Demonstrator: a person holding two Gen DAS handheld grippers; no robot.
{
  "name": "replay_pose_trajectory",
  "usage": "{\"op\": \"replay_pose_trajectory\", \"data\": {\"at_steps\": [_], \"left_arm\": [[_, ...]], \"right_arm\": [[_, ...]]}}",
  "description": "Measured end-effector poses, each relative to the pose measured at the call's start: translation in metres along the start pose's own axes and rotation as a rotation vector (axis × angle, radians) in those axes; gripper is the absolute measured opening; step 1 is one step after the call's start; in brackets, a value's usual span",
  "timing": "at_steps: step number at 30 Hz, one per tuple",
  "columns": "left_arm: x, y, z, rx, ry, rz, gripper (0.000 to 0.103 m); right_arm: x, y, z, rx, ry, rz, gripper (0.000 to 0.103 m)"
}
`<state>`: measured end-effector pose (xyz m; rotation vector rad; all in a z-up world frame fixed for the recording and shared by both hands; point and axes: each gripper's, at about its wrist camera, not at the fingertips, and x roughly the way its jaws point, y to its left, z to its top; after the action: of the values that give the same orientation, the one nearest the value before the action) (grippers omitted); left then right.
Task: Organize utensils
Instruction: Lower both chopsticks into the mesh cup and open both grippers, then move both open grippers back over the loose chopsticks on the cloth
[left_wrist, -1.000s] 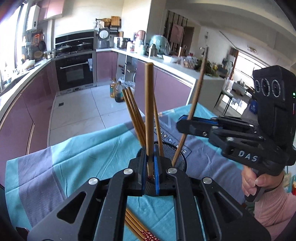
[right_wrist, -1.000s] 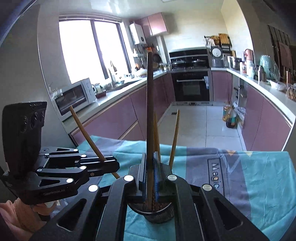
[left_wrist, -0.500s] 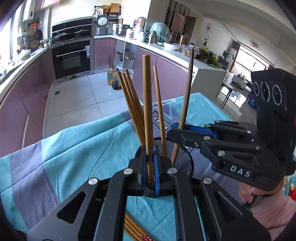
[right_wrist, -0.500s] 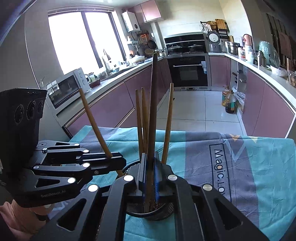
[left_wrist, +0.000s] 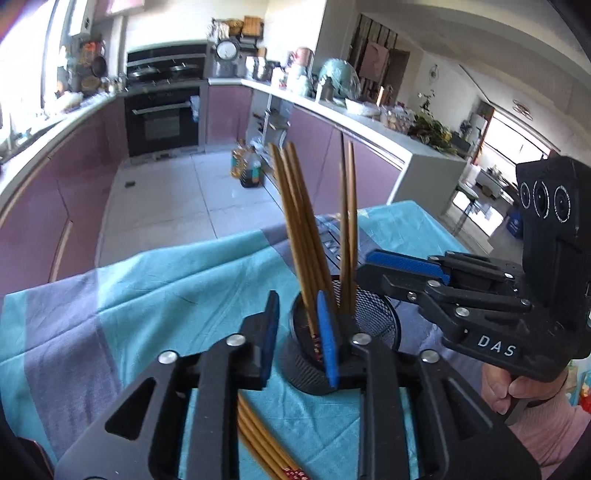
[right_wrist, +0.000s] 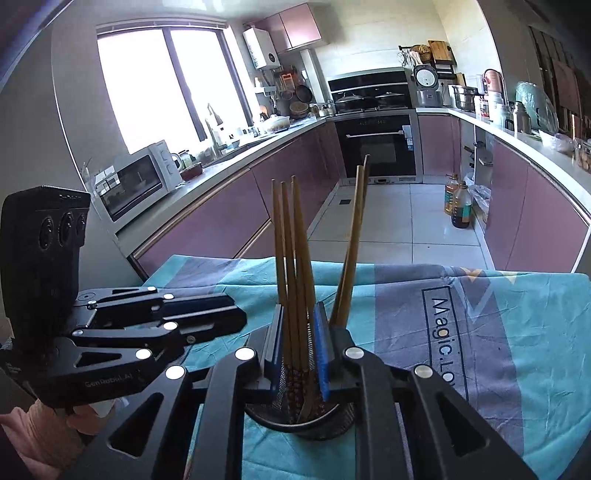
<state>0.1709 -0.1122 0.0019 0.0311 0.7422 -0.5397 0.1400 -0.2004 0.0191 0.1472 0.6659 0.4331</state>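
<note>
While both grippers hang over the black mesh holder, their jaws are opening. The left gripper shows a clear gap between its blue pads, and nothing sits in that gap; its right pad stands in front of the holder's near wall, the left pad over the cloth beside it. The right gripper has its pads only narrowly parted, and the stems of a bunch of chopsticks rise through the gap; whether the pads touch them I cannot tell.

That holder stands on a table spread with a teal and grey cloth, which carries printed lettering on its right part in the right wrist view. Inside it the bunch of brown chopsticks stands nearly upright, leaning a little to the left, and a pair of chopsticks stands apart from them on the right side of the holder. Their patterned ends are down in the mesh.

More loose chopsticks lie flat on the cloth on the near side, under the left gripper's frame, red patterned ends toward the near edge.

A hand in a pink sleeve grips the right gripper's handle.
</note>
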Motion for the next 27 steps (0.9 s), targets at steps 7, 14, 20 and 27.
{"op": "replay_pose_trajectory", "data": {"at_steps": [7,14,20,27], "left_arm": [[-0.042,0.009,-0.028,-0.001,-0.099,0.062,0.041],[-0.06,0.025,-0.067,-0.043,-0.094,0.125,0.042],[-0.059,0.045,-0.099,-0.097,-0.048,0.159,0.042],[-0.038,0.056,-0.13,-0.135,0.041,0.178,0.042]], "right_arm": [[-0.027,0.024,-0.014,-0.063,-0.034,0.1,0.03],[-0.025,0.051,-0.048,-0.131,0.041,0.175,0.036],[0.011,0.056,-0.079,-0.11,0.16,0.142,0.036],[0.04,0.064,-0.099,-0.104,0.238,0.104,0.036]]}}
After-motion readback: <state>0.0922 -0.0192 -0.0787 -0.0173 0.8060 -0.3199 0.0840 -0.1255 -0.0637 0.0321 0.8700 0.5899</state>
